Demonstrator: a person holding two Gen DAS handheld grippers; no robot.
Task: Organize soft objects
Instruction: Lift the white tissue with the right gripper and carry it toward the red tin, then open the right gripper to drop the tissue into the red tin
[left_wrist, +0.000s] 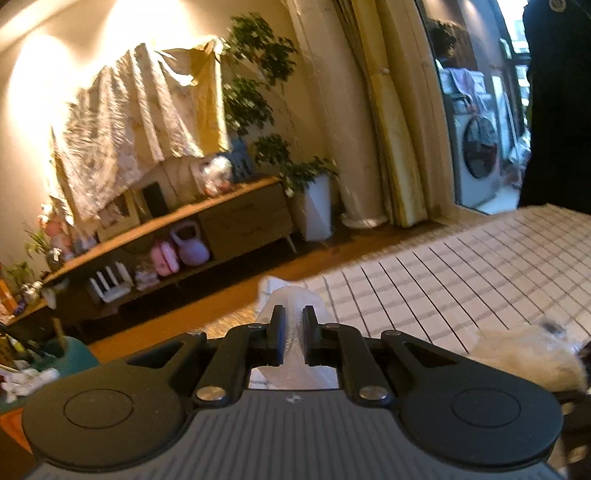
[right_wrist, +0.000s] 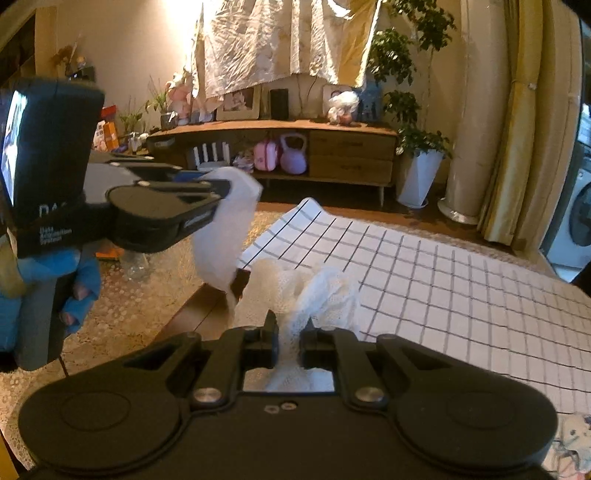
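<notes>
The left gripper (right_wrist: 221, 190) and right gripper (right_wrist: 288, 332) each pinched the white mesh cloth (right_wrist: 314, 291), raised above the checked sheet (right_wrist: 443, 266)

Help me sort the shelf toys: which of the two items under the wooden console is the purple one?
The kettlebell-shaped one, rounded with a loop handle on top, nearest the drawers. The boxy case left of it is pink.

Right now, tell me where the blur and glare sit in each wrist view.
Left wrist view: motion smear over the shelf and plant, hard glare on the wall, while the left gripper shut on white cloth stays sharp. Right wrist view: mostly crisp, glare at the wall top, and strong fisheye bending at the edges around the right gripper, clamped on mesh cloth.
</notes>
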